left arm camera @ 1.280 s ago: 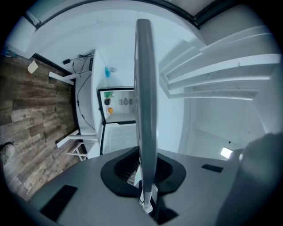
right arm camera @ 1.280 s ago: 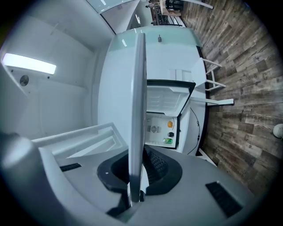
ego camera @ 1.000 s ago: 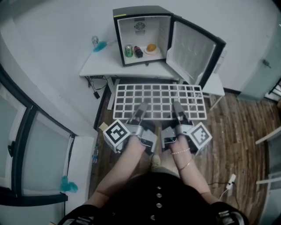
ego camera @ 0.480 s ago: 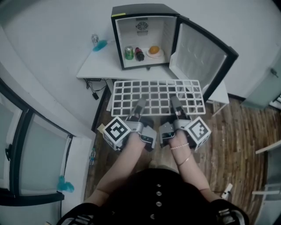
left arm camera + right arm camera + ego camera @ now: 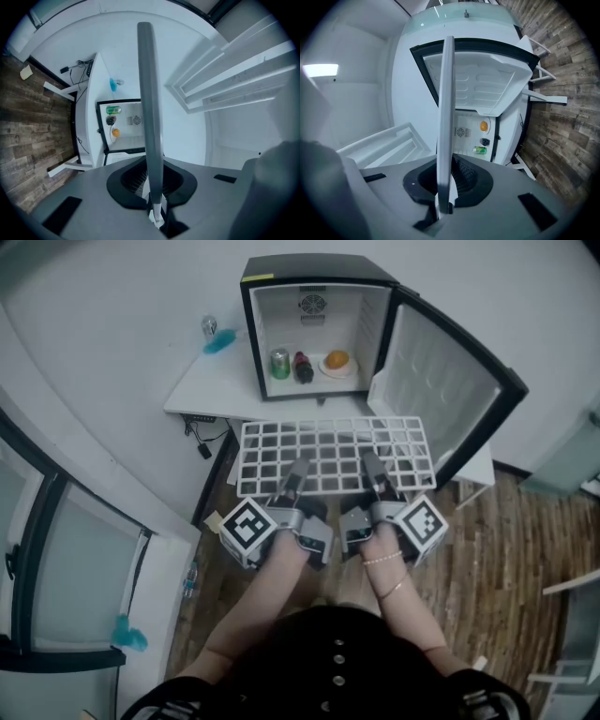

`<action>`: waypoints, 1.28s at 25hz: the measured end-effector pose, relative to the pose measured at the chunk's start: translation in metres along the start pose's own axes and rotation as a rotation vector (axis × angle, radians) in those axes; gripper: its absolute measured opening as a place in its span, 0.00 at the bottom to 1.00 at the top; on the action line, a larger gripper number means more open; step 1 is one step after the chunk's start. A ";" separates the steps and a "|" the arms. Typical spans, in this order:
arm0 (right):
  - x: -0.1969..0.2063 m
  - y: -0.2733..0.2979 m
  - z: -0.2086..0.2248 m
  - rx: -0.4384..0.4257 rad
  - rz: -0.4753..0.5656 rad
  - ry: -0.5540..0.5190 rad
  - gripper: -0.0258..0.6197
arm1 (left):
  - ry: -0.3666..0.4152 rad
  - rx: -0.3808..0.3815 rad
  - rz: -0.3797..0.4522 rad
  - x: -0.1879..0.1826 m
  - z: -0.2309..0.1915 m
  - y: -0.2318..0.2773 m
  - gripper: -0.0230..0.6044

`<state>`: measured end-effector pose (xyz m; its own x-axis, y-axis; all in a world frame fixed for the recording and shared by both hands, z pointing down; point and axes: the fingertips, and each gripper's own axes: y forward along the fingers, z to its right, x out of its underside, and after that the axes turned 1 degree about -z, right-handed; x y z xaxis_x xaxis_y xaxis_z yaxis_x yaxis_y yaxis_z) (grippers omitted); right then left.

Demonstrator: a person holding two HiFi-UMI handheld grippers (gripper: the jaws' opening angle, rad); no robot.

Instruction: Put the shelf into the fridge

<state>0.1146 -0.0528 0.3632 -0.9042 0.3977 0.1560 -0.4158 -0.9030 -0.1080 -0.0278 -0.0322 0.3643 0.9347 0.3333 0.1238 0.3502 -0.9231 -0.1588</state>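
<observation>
A white wire grid shelf [image 5: 333, 454] is held level in front of the small black fridge [image 5: 319, 324], just below its open front. My left gripper [image 5: 298, 472] is shut on the shelf's near edge left of centre. My right gripper [image 5: 371, 465] is shut on the same edge right of centre. In the left gripper view the shelf [image 5: 147, 108] shows edge-on as a bar pinched in the jaws of the left gripper [image 5: 155, 208], with the fridge [image 5: 124, 126] beyond. The right gripper view shows the shelf [image 5: 446, 112] clamped in the right gripper [image 5: 443, 201], the fridge [image 5: 476, 136] ahead.
The fridge door [image 5: 450, 390] swings open to the right, close to the shelf's right end. Inside stand a green can [image 5: 279, 363], a dark bottle [image 5: 303, 367] and an orange on a plate [image 5: 337, 361]. The fridge stands on a white table [image 5: 211, 390]; a wall and window run along the left.
Both grippers have carried the shelf forward toward the fridge. Its far edge now sits close under the fridge opening. Both grips are unchanged.
</observation>
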 end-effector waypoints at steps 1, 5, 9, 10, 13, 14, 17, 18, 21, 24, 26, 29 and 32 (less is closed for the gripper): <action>-0.002 0.003 0.001 -0.001 -0.004 -0.001 0.09 | -0.001 0.001 0.003 0.000 -0.001 0.003 0.09; -0.014 0.011 0.005 -0.003 -0.012 0.000 0.09 | 0.008 0.012 0.006 0.002 -0.001 0.018 0.09; -0.021 0.019 0.008 -0.009 -0.024 0.020 0.09 | 0.016 0.011 0.002 0.002 -0.002 0.028 0.09; -0.021 0.020 0.008 -0.009 -0.027 0.019 0.09 | 0.015 0.008 0.002 0.002 -0.003 0.029 0.09; -0.023 0.022 0.012 -0.003 -0.030 0.023 0.09 | 0.014 -0.003 0.002 0.002 -0.007 0.032 0.09; -0.025 0.026 0.014 0.003 -0.031 0.029 0.09 | 0.011 -0.009 0.001 0.001 -0.009 0.036 0.09; -0.036 0.052 0.027 0.029 -0.031 0.043 0.09 | -0.004 -0.031 -0.001 -0.007 -0.021 0.064 0.09; -0.040 0.059 0.030 0.037 -0.029 0.045 0.09 | -0.009 -0.038 -0.003 -0.009 -0.025 0.072 0.09; -0.048 0.071 0.031 0.040 -0.014 0.045 0.09 | -0.024 -0.044 -0.010 -0.013 -0.027 0.087 0.09; -0.051 0.077 0.031 0.026 -0.012 0.045 0.09 | -0.015 -0.033 -0.007 -0.016 -0.026 0.094 0.09; -0.050 0.077 0.032 0.013 -0.014 0.042 0.09 | -0.009 -0.018 -0.004 -0.016 -0.028 0.093 0.09; -0.051 0.077 0.032 -0.006 -0.007 0.024 0.09 | -0.001 0.004 -0.005 -0.014 -0.030 0.093 0.09; -0.052 0.082 0.032 -0.025 -0.012 0.016 0.09 | 0.006 0.020 0.001 -0.017 -0.029 0.096 0.09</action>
<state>0.1307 -0.1522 0.3776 -0.9006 0.4109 0.1417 -0.4285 -0.8940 -0.1309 -0.0119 -0.1326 0.3757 0.9347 0.3308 0.1297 0.3502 -0.9196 -0.1782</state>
